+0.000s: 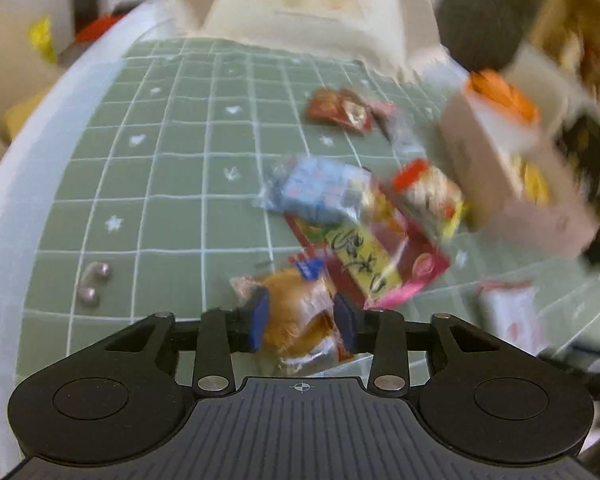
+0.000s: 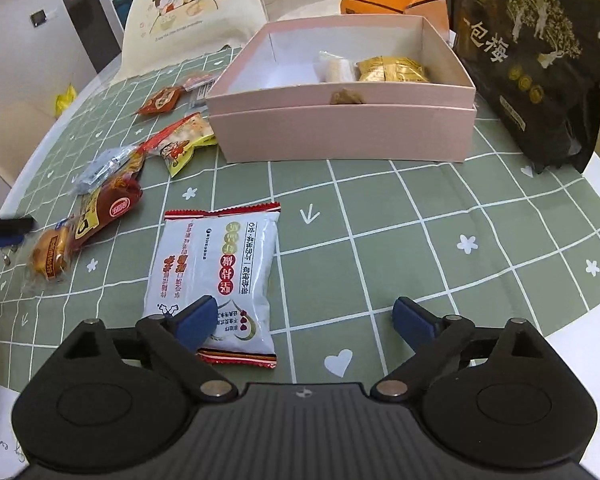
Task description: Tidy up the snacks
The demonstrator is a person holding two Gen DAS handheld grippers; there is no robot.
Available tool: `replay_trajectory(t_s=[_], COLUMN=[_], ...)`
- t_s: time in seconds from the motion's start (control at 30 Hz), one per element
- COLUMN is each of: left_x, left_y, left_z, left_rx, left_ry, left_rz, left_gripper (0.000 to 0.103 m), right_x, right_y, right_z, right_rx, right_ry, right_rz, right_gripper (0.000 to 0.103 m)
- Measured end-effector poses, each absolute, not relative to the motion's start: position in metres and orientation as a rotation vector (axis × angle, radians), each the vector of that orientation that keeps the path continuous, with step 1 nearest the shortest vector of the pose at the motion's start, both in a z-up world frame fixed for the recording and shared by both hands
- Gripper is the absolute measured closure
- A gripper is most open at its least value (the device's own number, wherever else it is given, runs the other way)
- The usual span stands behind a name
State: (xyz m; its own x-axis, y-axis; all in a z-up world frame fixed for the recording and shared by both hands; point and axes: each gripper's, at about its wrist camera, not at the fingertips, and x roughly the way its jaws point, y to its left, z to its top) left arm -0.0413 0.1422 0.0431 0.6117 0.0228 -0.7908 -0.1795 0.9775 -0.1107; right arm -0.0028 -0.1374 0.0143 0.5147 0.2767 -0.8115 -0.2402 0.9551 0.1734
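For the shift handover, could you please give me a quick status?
Left gripper around bread snack. Right gripper open over white packet. Pink box unobstructed.

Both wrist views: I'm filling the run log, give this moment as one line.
left gripper: around bun packet | right gripper: open over white packet | pink box: partly filled

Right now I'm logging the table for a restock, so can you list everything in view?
pink box: one, open, back centre
gold packet: one, in the box
pale packet: one, white, beside the gold one
white packet: one, red-edged, on the cloth
bun packet: one, orange-brown, left
loose snack packets: several, mixed, left of the box
black pouch: one, right
orange carton: one, behind the box
cream bag: one, back left
left gripper: bun packet between its fingers
right gripper: open over the cloth
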Motion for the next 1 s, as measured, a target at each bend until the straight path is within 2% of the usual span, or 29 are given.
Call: replay_trajectory(t_s=[0.1,0.2,0.3,0.37,0.43,0.5,0.57,0.63,0.83,1.0], left_x=[-0.042,-0.039,-0.034,-0.031,-0.027,-0.024,-0.027,-0.032,-0.049,-0.051], left_y=[0.125,0.130,0.142,0.146,0.136,0.119,0.107,0.097,0.063,0.059], left_z=[0.038,0.038,0.037,0.036,0.031,0.025,0.024,0.024,0.022,0.023], left_rx=[-0.026,-0.053,-0.137,-0.194,-0.179,-0.121,-0.103,-0.129,-0.034,-0.044], left_ry=[0.889,0.900,0.938,0.972,1.007,1.019,0.999,0.983,0.995,1.010], left_rz=[0.118,0.113,0.123,0.119,0.083,0.027,-0.011,-0.064,-0.159,-0.162], left_gripper=[0.055,0.052,0.049,0.043,0.031,0.028,0.029,0.041,0.041,0.040], right_x=[-0.004,-0.006,-0.008,-0.009,-0.008,-0.008,-0.008,-0.008,-0.006,-0.002], right_y=[-0.136,-0.136,-0.137,-0.136,-0.135,-0.135,-0.133,-0.132,-0.133,-0.122], right_z=[0.014,0.012,0.010,0.010,0.011,0.010,0.010,0.011,0.017,0.044], right_rx=[0.030,0.017,0.013,0.017,0.018,0.019,0.019,0.018,0.031,0.063], right_ry=[0.982,0.980,0.961,0.958,0.957,0.951,0.946,0.946,0.980,0.914], right_rz=[0.309,0.312,0.309,0.305,0.305,0.304,0.302,0.301,0.317,0.387], right_gripper=[0.005,0.000,0.000,0.000,0.000,0.000,0.000,0.000,0.001,0.001])
